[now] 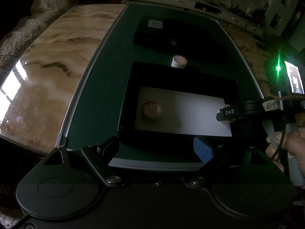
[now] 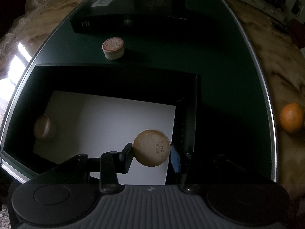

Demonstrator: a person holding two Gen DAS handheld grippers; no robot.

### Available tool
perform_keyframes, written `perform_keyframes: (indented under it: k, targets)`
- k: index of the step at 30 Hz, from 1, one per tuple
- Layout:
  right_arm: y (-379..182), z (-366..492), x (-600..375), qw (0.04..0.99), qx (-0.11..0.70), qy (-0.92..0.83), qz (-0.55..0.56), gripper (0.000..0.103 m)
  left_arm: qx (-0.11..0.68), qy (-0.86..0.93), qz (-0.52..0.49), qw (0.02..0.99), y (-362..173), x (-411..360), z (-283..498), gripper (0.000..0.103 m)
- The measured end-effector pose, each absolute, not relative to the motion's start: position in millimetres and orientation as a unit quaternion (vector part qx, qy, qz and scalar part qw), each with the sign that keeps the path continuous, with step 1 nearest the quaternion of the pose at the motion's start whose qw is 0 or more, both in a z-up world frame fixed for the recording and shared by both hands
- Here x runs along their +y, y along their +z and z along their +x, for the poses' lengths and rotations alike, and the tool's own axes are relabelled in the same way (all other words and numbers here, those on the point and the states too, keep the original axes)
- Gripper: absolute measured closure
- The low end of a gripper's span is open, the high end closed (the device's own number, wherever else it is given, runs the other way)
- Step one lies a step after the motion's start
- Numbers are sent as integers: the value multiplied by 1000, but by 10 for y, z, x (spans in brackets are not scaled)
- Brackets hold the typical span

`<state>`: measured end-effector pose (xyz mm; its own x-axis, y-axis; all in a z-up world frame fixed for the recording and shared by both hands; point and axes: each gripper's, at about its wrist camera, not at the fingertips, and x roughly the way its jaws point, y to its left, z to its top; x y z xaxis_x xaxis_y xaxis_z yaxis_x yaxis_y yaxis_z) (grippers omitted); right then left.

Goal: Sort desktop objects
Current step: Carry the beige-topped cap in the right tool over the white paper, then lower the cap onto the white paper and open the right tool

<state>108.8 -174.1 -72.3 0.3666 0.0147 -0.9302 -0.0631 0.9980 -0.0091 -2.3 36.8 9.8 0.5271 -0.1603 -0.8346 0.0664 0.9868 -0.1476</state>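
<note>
Right gripper is clamping 1 round tin by its sides, date-stamped flat base facing the camera, over the black box. Left gripper is hanging wide, gripping nothing.

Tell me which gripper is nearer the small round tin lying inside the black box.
Right gripper, over the box, itself holding a similar tin. Left gripper hangs open outside the box's near wall; lying tin.

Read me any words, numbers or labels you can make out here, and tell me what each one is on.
"190515" and "2019.11.14": underside of the round container held in the right gripper.
"DAS": finger of the right gripper, in the left wrist view.
White label on the black box: too blurred to read.
Lid print on the round container on the mat: too small.
</note>
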Motion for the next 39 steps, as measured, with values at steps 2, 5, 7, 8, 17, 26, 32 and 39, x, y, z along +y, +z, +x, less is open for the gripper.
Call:
perform_keyframes:
  k: [2, 5, 7, 8, 17, 26, 32, 39]
  targets:
    - [-741, 1091, -1737, 825, 564, 23, -22, 58, 482, -65, -49, 873, 102, 365, -21, 17]
    - [-761, 1097, -1724, 823, 567, 23, -23, 59, 482, -65, -49, 872, 101, 357, -18, 17]
    - [-769, 1104, -1713, 822, 568, 22, -23, 59, 482, -65, -48, 872, 100, 352, -17, 17]
    - [-771, 1108, -1707, 822, 568, 22, -23, 59, 482, -65, -48, 872, 100, 350, -18, 17]
    - [-782, 1125, -1673, 820, 572, 21, -24, 58, 483, -65, -49, 872, 104, 350, -22, 17]
    - [-741, 1118, -1699, 824, 565, 19, -26, 52, 481, -63, -49, 873, 112, 335, -33, 17]
    - [-666, 1072, -1751, 831, 556, 26, -14, 50, 483, -64, -45, 872, 98, 314, -28, 17]
    - [-360, 853, -1877, 869, 491, 55, 35, 27, 485, -60, -37, 872, 104, 297, 14, 15]
